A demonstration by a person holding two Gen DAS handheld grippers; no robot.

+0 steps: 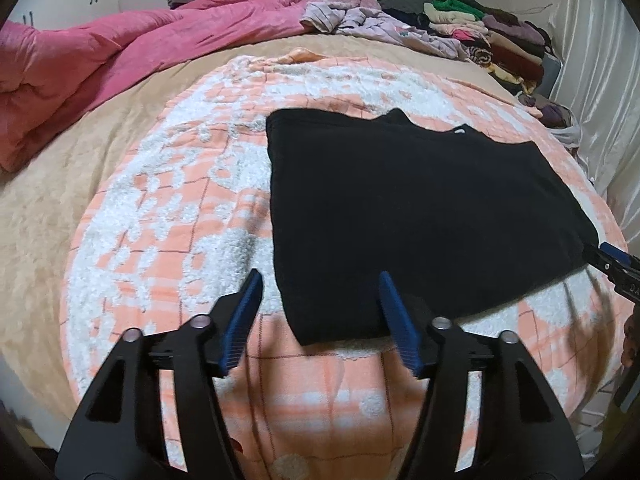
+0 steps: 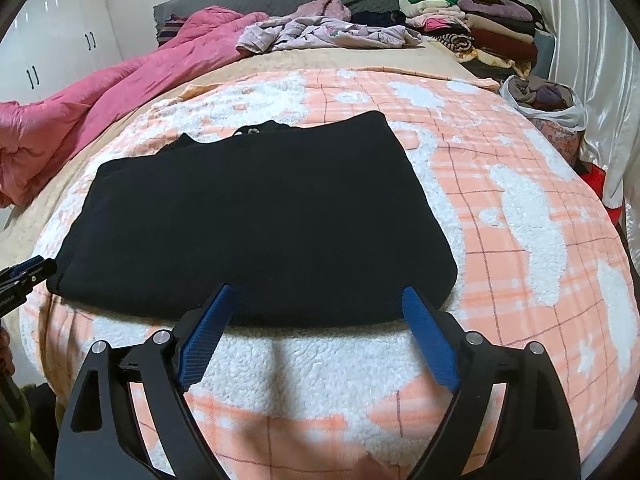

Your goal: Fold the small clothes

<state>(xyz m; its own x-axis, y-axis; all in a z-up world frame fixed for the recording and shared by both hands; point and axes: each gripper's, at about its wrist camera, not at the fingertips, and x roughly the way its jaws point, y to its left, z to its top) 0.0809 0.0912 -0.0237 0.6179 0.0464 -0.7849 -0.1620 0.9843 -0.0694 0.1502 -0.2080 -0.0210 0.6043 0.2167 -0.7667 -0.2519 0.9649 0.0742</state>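
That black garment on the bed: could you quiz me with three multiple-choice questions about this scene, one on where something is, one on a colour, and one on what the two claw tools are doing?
1. Where does the black garment lie?
A. On the peach and white blanket
B. On the pink quilt
C. In the plastic bag

2. What colour are the finger pads on the claws?
A. Red
B. Blue
C. Yellow

3. What state are the left gripper and the right gripper in?
A. Both clamped on the garment
B. One open, one shut
C. Both open, holding nothing

Answers:
1. A, the garment lies spread flat on the checked blanket, well apart from the pink quilt.
2. B, the pads are plainly blue in both wrist views.
3. C, each pair of fingers stands wide apart at the garment's near edge with no cloth pinched between them.
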